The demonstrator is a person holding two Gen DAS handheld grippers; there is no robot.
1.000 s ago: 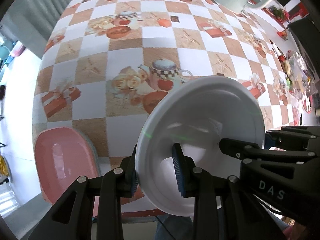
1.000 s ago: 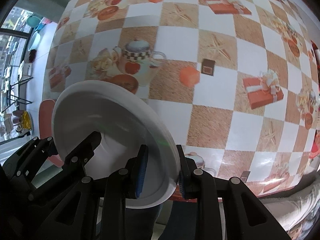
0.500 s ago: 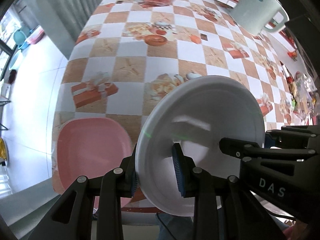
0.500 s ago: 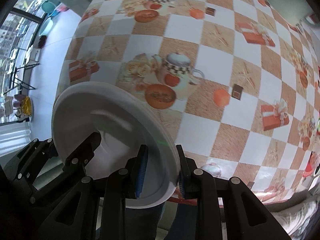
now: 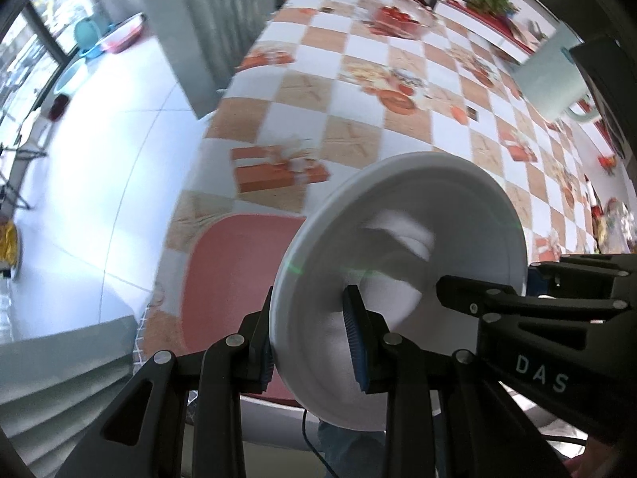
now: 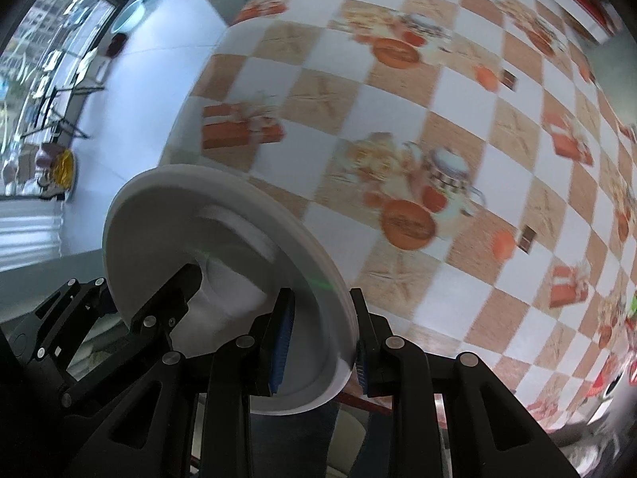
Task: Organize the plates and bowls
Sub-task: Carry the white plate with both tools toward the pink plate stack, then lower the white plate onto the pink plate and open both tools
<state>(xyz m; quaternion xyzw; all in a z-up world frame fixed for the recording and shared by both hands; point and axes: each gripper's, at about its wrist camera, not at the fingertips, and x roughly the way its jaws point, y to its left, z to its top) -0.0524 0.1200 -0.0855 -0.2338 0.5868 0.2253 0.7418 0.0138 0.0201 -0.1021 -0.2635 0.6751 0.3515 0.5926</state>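
Left wrist view looks steeply down at the checkered table [image 5: 358, 127], a pink plate [image 5: 231, 279] near its edge. Above it, the white plate [image 5: 418, 239] hangs tilted, left gripper [image 5: 312, 338] and right gripper [image 6: 318, 342] each clamped on opposite rims.

Glossy white plate [image 5: 402, 239] — smooth, shiny printed tablecloth [image 5: 358, 91].
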